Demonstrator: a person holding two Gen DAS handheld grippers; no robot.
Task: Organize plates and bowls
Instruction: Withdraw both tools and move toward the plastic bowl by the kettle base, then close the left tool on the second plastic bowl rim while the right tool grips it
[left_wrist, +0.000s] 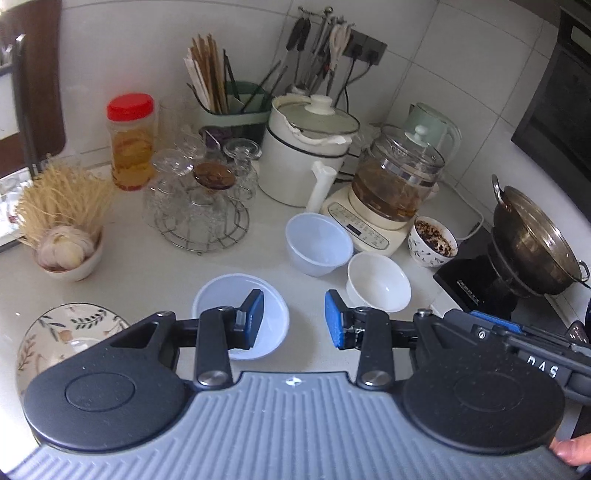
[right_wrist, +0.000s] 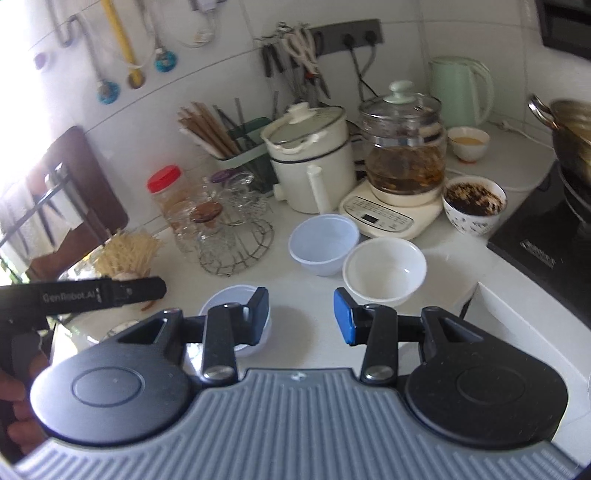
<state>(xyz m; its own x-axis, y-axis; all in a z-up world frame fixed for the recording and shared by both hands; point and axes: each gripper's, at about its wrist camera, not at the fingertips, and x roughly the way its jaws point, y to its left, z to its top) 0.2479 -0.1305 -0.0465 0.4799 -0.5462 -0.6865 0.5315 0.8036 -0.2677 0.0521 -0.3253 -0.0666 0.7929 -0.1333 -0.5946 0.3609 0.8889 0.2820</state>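
A: Where do the two tools stand over the kitchen desk (left_wrist: 155, 273)?

B: Left tool (left_wrist: 294, 319) spread wide and gripping nothing, its left pad above a shallow translucent plastic bowl (left_wrist: 273, 306) on the white surface. Right tool (right_wrist: 301, 315) equally wide apart, also empty, hovering beside the same bowl (right_wrist: 229, 295).

A: And the other dishes?

B: A deeper translucent plastic bowl (left_wrist: 318, 243) sits just behind, touching or nearly touching a white ceramic bowl (left_wrist: 378, 282) to its right. A floral-patterned plate (left_wrist: 70, 328) lies at the near left edge, partly hidden by the left tool's body.

A: Surroundings?

B: Behind the bowls: a glass kettle on a cream base (left_wrist: 397, 184), a white electric pot (left_wrist: 308, 155), and a patterned bowl with dark residue (left_wrist: 432, 242). A red-lidded jar (left_wrist: 131, 142) and glasses on a wire rack (left_wrist: 201, 206) stand to the left.
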